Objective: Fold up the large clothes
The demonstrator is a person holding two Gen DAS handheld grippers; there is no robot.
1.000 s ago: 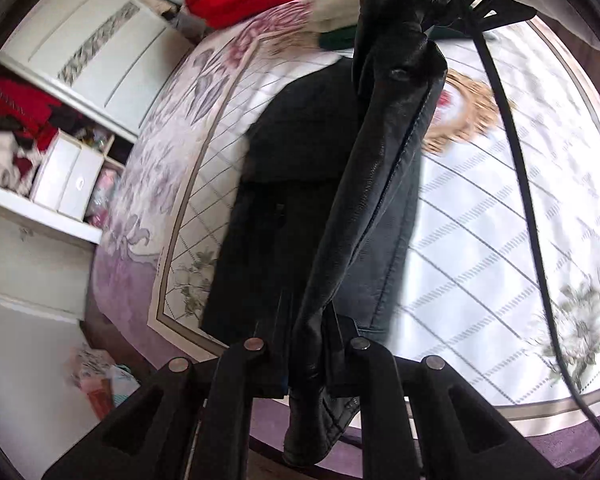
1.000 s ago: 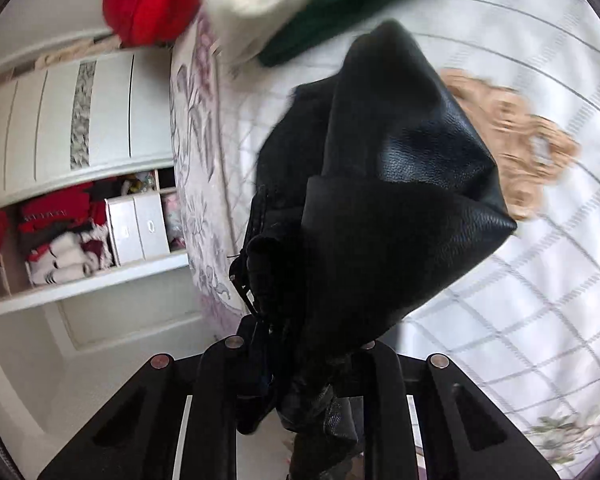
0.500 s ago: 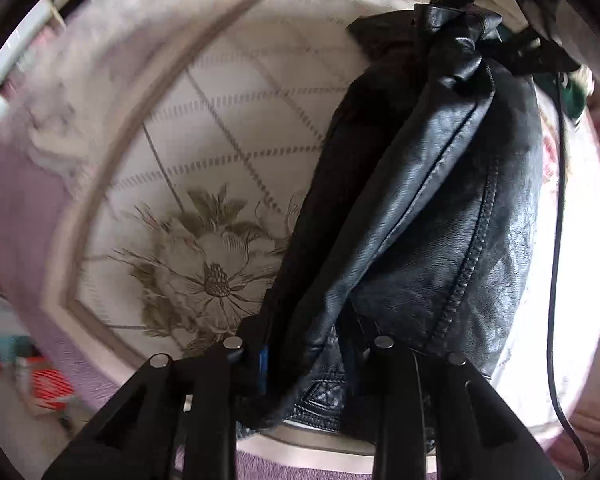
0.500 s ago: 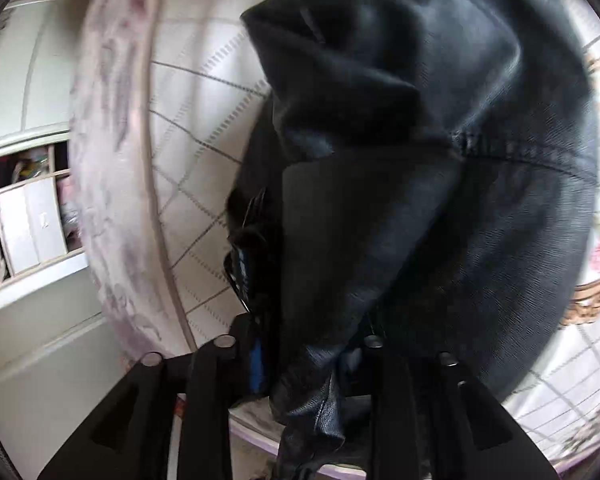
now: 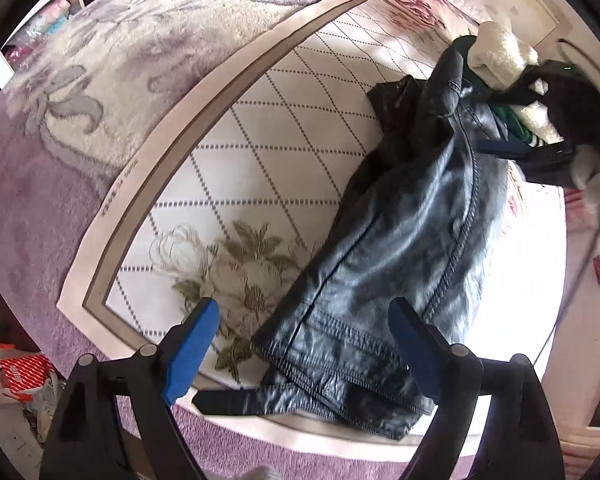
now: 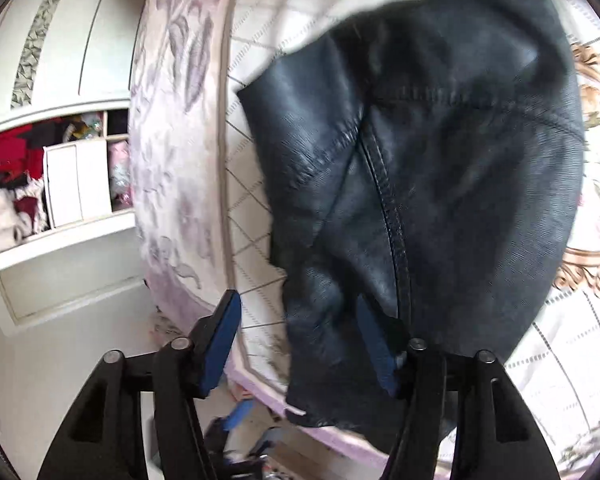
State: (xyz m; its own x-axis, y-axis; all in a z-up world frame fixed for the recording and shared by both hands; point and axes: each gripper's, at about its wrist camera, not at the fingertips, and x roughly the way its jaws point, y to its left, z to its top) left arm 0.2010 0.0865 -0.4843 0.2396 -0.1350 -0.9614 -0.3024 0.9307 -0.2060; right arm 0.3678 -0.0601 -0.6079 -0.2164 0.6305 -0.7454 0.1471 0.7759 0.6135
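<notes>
The left gripper (image 5: 304,332) is seen spread wide, its blue pads gripping nothing, with the hem of the black leather jacket (image 5: 412,232) lying between them. The right gripper (image 6: 298,338) is likewise parted, though its right pad is partly covered by the jacket (image 6: 440,168). The jacket is laid on the patterned bedspread (image 5: 260,152), near the bed's edge.

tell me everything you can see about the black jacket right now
The black jacket looks like grained leather with a soft sheen and raised stitched seams. It lies folded lengthwise on the patterned bedspread, its hemmed lower edge bunched near the bed's edge. Its far end reaches a pile of white and green clothes. The left gripper and right gripper are both open around its edge, not clamping it.
</notes>
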